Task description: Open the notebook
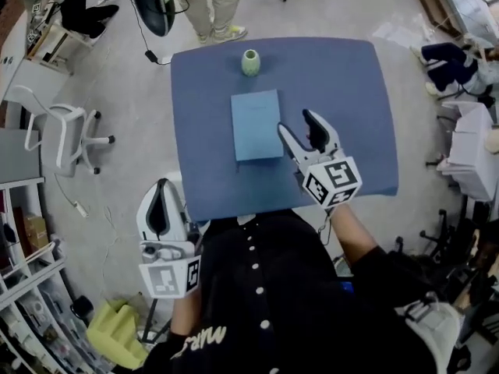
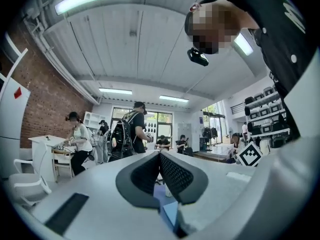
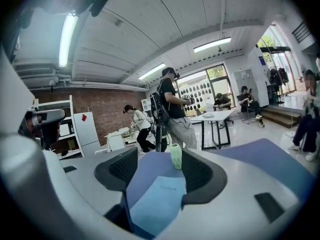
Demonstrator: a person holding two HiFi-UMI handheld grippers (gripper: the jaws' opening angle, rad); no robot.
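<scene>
Closed light-blue notebook (image 1: 256, 125), flat at the centre of the blue table (image 1: 343, 92). It is probably light, its thin cover best lifted at the right edge. Right gripper (image 1: 294, 121), jaws apart and empty, hovers beside that edge. Left gripper (image 1: 162, 187), jaws together, off the table.

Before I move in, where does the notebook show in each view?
Head view: notebook at the middle of the blue table.
Left gripper view: only its light-blue corner, bottom centre, below the jaws.
Right gripper view: notebook bottom centre, between the jaws.
Shared landmark: the green cup beyond its far edge, head and right gripper views.
</scene>
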